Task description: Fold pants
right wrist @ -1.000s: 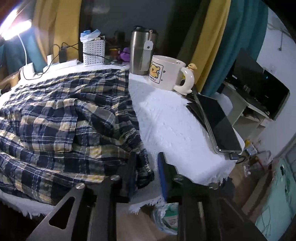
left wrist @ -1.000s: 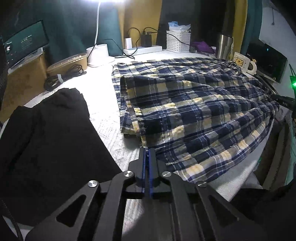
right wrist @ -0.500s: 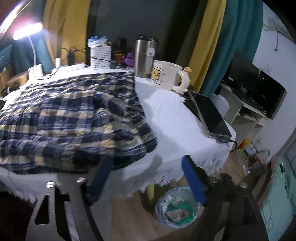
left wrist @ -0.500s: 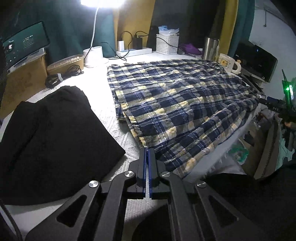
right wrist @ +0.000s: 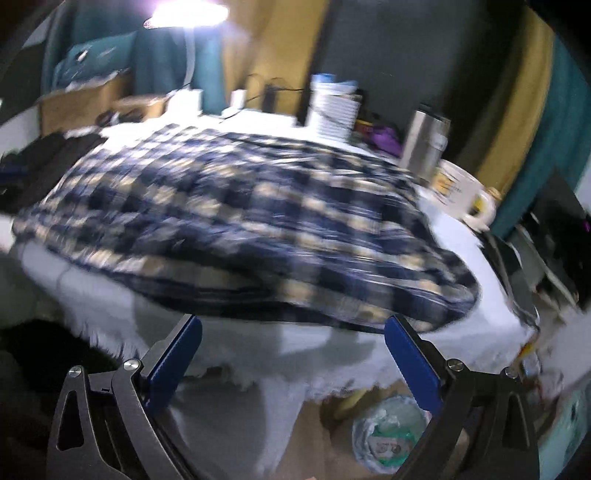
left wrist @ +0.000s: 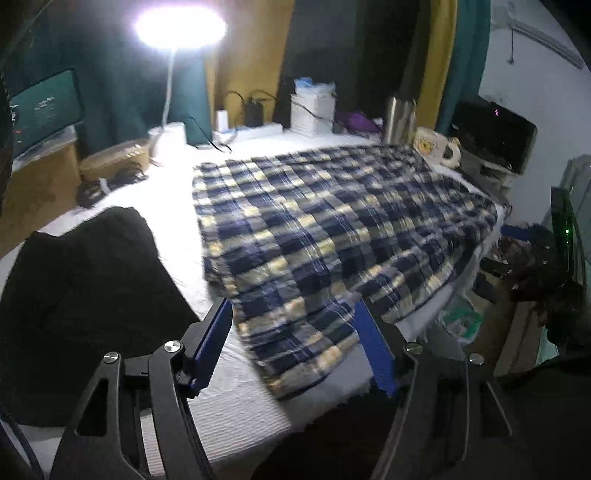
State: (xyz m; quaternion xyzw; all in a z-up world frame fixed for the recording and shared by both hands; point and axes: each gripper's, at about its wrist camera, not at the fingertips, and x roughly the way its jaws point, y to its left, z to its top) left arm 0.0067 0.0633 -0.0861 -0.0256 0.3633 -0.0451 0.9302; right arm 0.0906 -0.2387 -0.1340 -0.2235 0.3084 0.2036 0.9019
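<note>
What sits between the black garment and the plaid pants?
Only bare white table cover separates the black garment and plaid pants, per the left wrist view.

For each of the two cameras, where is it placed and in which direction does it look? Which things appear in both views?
Left wrist: sits on the left gripper, looking down across the table at the plaid pants and black garment; both fingers show, open.
Right wrist: sits on the right gripper off the table edge, facing the pants; open fingers show, nothing between them.
Shared: pants, mug, steel tumbler, lamp.
</note>
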